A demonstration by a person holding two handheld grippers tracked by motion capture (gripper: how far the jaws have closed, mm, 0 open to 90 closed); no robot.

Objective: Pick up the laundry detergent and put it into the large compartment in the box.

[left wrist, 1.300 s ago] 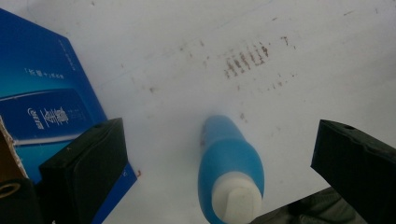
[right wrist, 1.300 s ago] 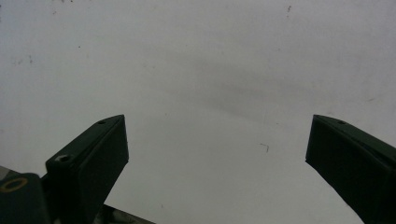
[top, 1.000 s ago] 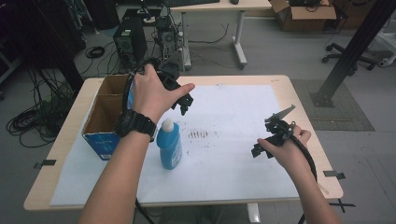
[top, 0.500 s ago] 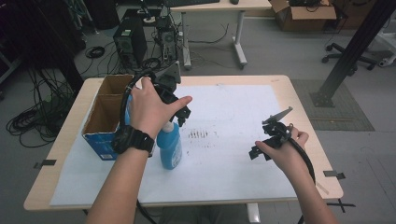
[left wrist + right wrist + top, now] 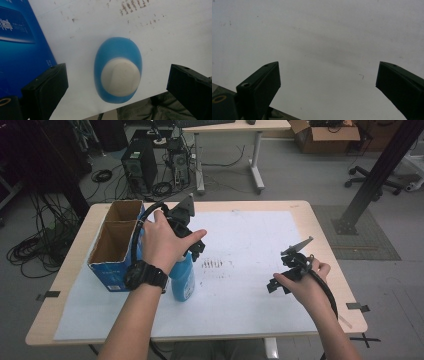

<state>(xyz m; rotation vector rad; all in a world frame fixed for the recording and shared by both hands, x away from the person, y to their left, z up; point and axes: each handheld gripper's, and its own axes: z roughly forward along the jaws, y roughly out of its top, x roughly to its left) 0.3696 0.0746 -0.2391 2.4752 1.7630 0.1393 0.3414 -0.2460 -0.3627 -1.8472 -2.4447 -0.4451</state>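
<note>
I see a blue cardboard box point(image 5: 112, 252) at the left of the high view, top open, divided into two compartments. It stands on a white paper sheet point(image 5: 240, 290) covering most of the wooden table point(image 5: 320, 220). I note dark smudges point(image 5: 214, 264) near the centre of the sheet. At the upper left, on the floor, a computer tower point(image 5: 135, 165) stands among cables point(image 5: 30, 250). A second cardboard box point(image 5: 327, 130) sits at the upper right, near an office chair base point(image 5: 365, 172).

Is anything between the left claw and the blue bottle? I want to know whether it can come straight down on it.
Nothing visible does. The left claw is open, directly above the blue bottle, whose white cap lies between the jaws. The blue box stands close on one side, but not in the path.
</note>
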